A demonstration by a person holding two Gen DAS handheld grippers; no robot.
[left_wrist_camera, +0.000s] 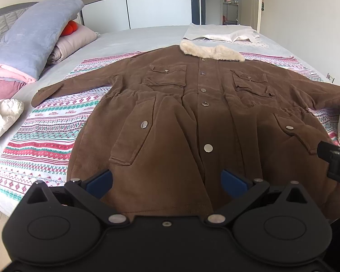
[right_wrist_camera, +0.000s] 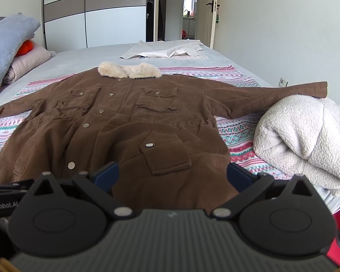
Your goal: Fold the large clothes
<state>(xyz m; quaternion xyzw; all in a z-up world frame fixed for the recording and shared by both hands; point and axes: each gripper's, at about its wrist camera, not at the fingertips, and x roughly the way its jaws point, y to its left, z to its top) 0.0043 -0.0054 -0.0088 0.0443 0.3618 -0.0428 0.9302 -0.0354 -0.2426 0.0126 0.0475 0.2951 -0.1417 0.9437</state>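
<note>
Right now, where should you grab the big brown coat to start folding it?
Probably by its sleeves. The brown coat lies flat, front up, buttoned, arms spread wide. The left gripper could take the left sleeve cuff from the outer side; the right gripper the right sleeve cuff, which rests on the white fleece blanket. Both grippers' fingers are open, above the hem.

The left gripper [left_wrist_camera: 166, 182] has its blue fingers [left_wrist_camera: 99, 183] spread wide, holding nothing. The right gripper [right_wrist_camera: 172, 176] is likewise spread wide and level beside it.
</note>
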